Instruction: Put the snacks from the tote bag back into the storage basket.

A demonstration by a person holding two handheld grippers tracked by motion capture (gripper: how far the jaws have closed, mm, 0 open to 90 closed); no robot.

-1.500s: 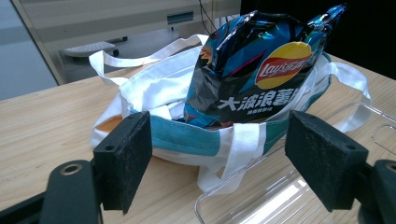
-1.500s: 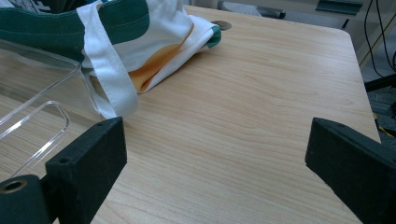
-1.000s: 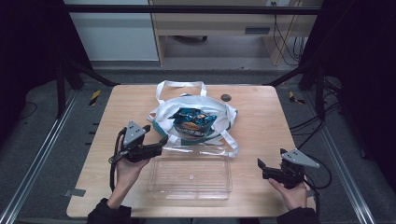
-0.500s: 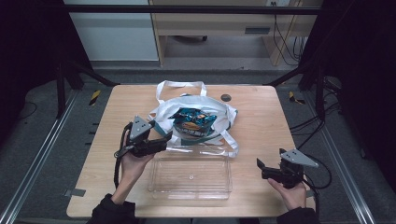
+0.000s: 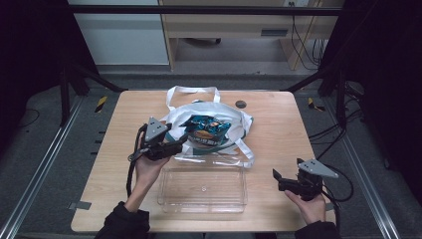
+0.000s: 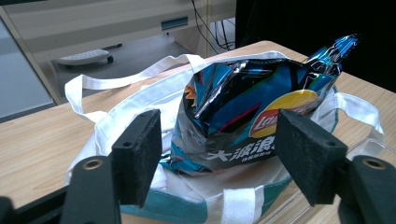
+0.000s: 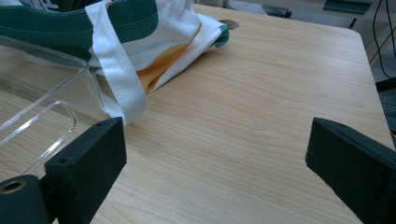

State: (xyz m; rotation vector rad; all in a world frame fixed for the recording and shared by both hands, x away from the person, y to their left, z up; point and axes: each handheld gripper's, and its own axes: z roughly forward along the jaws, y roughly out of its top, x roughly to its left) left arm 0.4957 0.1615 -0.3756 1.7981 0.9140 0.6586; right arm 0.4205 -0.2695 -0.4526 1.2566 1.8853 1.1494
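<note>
Left gripper jaws closing (nothing gripped), chip bag ahead

The tote bag is white with a dark green band along its edge, an orange patch on its cloth, and white straps; the chip bag is glossy blue and black, with teal streaks, a yellow and red logo and white lettering; the tray is clear plastic; the surface is pale wood with fine grain; each gripper has matte black pads.
</note>
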